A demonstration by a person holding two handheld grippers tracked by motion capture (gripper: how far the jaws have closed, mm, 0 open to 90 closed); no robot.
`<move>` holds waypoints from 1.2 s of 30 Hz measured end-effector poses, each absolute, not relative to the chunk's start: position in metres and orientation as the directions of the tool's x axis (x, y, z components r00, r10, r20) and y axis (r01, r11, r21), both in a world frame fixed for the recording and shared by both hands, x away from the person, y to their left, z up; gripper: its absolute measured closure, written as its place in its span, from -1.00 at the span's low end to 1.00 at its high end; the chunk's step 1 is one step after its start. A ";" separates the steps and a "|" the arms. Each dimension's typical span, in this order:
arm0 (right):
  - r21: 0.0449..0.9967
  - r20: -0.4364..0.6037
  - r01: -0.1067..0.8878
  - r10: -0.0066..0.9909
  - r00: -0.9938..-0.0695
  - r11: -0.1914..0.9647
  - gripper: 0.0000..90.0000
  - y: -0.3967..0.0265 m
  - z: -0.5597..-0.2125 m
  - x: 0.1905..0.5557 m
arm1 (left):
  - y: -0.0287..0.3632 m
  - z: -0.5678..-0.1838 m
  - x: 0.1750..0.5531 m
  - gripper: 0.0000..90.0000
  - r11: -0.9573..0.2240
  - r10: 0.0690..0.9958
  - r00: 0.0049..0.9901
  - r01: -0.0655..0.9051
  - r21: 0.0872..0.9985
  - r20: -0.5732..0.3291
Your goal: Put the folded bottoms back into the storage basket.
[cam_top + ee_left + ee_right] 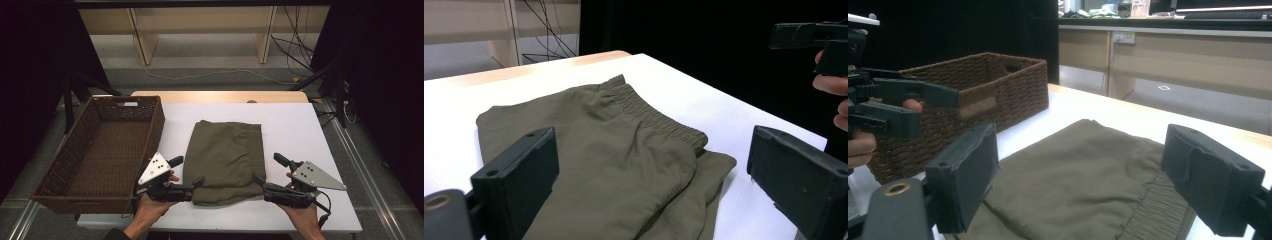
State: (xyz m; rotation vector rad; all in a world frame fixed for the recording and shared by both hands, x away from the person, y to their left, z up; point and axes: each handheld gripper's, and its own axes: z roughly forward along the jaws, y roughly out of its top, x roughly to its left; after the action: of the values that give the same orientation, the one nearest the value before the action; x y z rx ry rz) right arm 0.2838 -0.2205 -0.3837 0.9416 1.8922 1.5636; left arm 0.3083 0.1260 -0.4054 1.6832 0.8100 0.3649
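White tabletop (295, 130) is filling the scene, with dim shelving behind it; at its middle a folded olive-green garment (226, 160) is lying flat, elastic waistband toward the person's right, folded edges stacked toward the near side; the left gripper (198, 182) is sitting just beside the garment's near left corner, jaws spread with nothing between them; the right gripper (258, 181) is mirroring it at the near right corner, jaws likewise spread and empty, probably so both corners can be pinched together; a brown wicker basket (150, 127) is waiting at the left, likely as the garment's destination.
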 end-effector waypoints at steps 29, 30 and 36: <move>0.972 0.026 0.198 0.784 -0.620 0.124 -0.64 -0.223 -0.383 0.288 | 0.125 -0.411 0.318 -0.84 -0.001 0.714 0.624 0.454 0.891 -0.317; 0.972 0.028 0.199 0.784 -0.621 0.124 -0.64 -0.223 -0.384 0.288 | 0.126 -0.412 0.319 -0.84 0.006 0.719 0.611 0.472 0.881 -0.332; 0.970 0.032 0.208 0.782 -0.623 0.126 -0.63 -0.223 -0.385 0.289 | 0.126 -0.420 0.328 -0.84 0.070 0.738 0.509 0.595 0.801 -0.442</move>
State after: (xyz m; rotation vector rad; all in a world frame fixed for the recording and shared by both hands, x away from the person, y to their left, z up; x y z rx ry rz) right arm 0.2891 -0.2228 -0.3850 0.9518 1.9143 1.5211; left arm 0.3279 0.1264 -0.4198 1.6123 1.1662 0.1572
